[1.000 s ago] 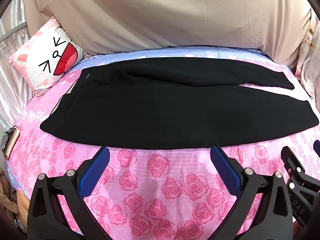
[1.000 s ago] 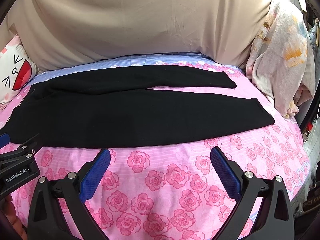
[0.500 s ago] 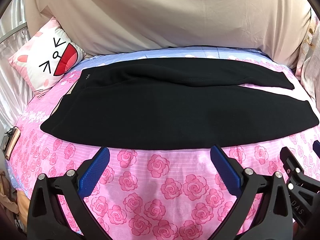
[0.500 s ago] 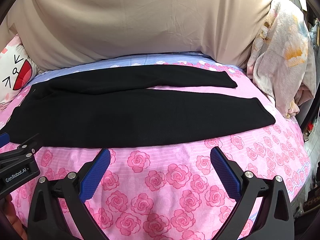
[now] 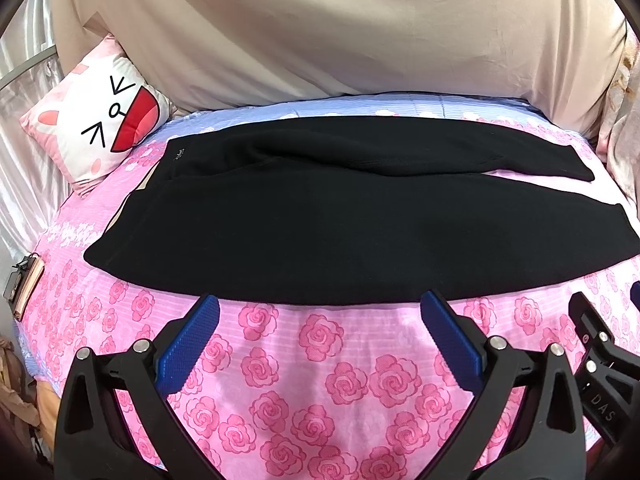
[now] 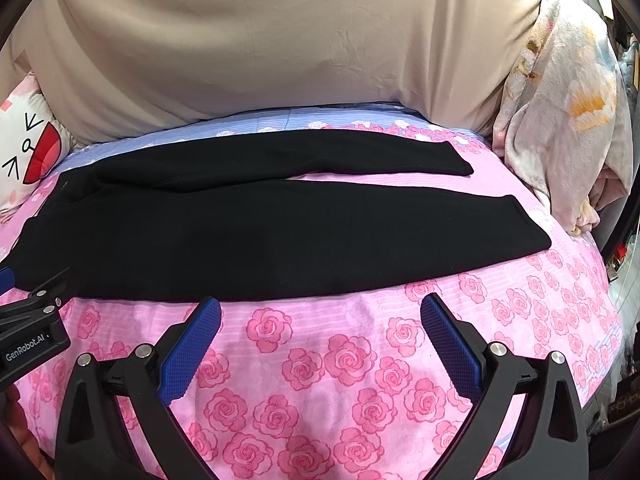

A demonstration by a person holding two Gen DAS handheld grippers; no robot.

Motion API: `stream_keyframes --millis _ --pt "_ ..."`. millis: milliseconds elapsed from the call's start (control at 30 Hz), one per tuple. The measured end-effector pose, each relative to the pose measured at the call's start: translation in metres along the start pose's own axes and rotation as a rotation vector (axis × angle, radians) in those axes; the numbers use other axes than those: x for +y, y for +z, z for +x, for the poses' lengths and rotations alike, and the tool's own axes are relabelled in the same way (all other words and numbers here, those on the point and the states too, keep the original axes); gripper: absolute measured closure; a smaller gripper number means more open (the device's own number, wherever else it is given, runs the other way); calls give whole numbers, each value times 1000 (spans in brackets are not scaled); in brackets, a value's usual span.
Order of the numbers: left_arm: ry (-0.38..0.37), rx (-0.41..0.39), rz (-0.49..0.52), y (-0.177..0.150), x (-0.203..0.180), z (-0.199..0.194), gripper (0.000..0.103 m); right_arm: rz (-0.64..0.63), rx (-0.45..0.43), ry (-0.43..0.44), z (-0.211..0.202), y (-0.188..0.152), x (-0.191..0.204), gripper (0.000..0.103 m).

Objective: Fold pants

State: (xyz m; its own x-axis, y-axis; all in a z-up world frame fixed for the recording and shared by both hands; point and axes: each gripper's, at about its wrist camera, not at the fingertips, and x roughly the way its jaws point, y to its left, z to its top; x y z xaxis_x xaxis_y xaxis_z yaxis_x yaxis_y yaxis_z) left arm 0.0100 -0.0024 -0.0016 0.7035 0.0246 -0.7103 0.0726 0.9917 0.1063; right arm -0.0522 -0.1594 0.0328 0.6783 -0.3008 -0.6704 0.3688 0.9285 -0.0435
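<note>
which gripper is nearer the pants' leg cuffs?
Right. The right gripper is open short of the black pants, toward the cuffs; the left gripper, also open, sits toward the waistband.

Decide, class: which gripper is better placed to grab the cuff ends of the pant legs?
Right, probably. The right gripper is open, and the black pants end in cuffs on its side; the left gripper faces the waistband end.

Black pants (image 5: 340, 224), laid flat across the rose-printed bed (image 5: 320, 380), legs spread to the right. Left tool (image 5: 320, 312), fingers held wide apart just short of the near hem. Cartoon-face pillow (image 5: 100, 124), propped at far left.
</note>
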Motion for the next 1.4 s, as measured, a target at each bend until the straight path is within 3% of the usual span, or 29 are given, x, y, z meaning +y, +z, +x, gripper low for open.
stream_keyframes --millis 700,833,967,1033,1133,1233,1400 --pt "1 21 -4 3 -3 9 5 0 18 20 9 3 1 5" --pt "-22 -19 -38 17 7 -2 5 -1 8 43 12 17 -13 5" --pt "-45 -111 -56 56 24 -22 5 75 -58 87 20 52 -66 5" --pt "-14 -168 -70 83 36 -27 5 113 -102 79 35 67 -97 5" --pt "53 -214 -98 121 56 -18 5 110 -130 2 71 99 -137 5" --pt "84 -196 -140 155 78 8 5 94 -74 -35 138 132 -170 5" --pt "123 -138 -187 194 111 56 5 114 80 -10 255 172 -220 5"
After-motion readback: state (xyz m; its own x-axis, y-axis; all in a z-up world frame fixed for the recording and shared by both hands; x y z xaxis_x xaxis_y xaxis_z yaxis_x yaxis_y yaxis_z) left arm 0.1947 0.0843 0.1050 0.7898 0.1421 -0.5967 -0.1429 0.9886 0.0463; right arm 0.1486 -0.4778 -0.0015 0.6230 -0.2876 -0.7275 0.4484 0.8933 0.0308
